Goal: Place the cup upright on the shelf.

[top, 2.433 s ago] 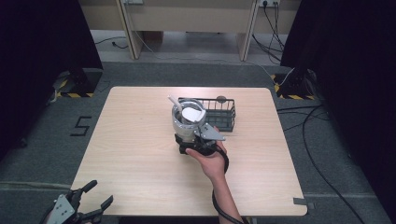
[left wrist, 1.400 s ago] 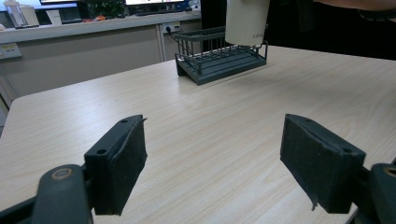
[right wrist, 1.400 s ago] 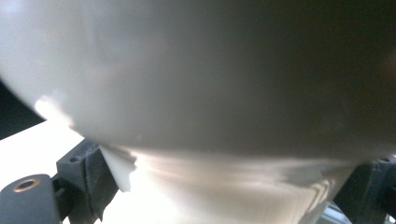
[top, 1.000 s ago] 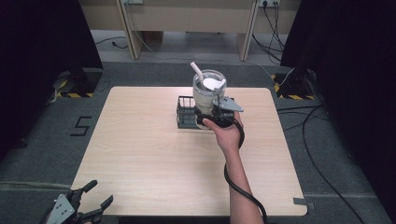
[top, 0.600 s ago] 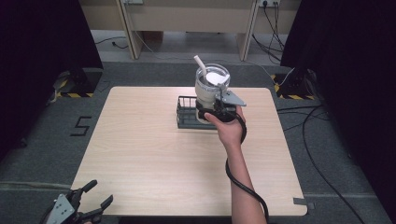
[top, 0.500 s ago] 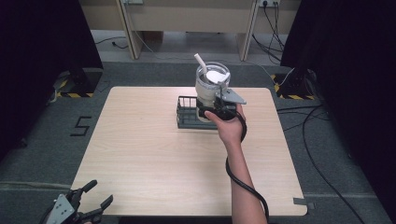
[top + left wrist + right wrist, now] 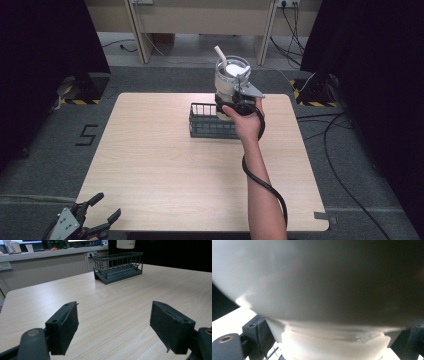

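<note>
You've lifted the cup (image 7: pixel 231 75) higher since the earlier frame; your right claw (image 7: pixel 235 104) clamps its base, clear above the rack (image 7: pixel 210 122) below it. Left claw (image 7: pixel 113 331) idles agape, empty.

Pale wood-grain desk (image 7: pixel 165 165), centre frame. Dark grey wire basket (image 7: pixel 210 122) at upper centre. Above it, a clear cup (image 7: pixel 231 77) with white contents and a white straw. Black jaws on both grippers; grey carpet floor (image 7: pixel 45 165) around; black curtains at both sides.
</note>
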A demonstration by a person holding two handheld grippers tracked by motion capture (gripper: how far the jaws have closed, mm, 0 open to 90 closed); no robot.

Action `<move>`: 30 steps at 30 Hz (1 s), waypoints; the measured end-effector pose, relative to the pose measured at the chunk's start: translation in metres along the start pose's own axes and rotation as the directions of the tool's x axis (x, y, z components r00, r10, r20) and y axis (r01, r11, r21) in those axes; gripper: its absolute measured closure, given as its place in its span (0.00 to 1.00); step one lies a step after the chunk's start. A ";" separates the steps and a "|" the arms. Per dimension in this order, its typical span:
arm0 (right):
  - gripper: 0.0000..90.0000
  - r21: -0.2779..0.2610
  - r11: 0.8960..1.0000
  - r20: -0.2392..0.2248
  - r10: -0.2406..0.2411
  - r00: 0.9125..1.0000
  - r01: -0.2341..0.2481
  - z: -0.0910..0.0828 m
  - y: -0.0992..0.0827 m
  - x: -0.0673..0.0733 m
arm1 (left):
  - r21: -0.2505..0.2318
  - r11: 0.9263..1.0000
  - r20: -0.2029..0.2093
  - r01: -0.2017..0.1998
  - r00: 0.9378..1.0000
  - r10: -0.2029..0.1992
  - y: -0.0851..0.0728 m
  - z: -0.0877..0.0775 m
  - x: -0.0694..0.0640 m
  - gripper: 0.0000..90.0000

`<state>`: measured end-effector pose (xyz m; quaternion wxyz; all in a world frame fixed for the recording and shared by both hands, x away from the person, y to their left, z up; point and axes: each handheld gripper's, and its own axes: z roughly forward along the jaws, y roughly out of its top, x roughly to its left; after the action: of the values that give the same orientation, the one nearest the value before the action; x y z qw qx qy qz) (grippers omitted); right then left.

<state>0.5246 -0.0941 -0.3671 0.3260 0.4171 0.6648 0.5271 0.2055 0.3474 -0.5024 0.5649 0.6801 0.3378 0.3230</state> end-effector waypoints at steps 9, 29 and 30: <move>0.11 0.039 0.999 0.031 0.030 0.999 -0.031 0.027 -0.012 -0.006 | -0.002 1.000 -0.001 0.003 1.000 -0.003 0.000 0.000 0.000 0.25; 0.11 0.111 0.994 0.046 0.018 0.999 -0.023 0.051 -0.059 -0.004 | 0.001 1.000 0.004 -0.002 1.000 0.002 0.000 0.000 0.000 0.25; 0.11 0.110 0.994 0.045 0.014 0.999 -0.019 0.051 -0.059 -0.003 | 0.001 1.000 0.004 -0.002 1.000 0.002 0.000 0.000 0.000 0.25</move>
<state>0.5582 -0.0810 -0.4365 0.3127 0.4515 0.6820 0.4830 0.2056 0.3473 -0.5028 0.5648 0.6814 0.3362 0.3219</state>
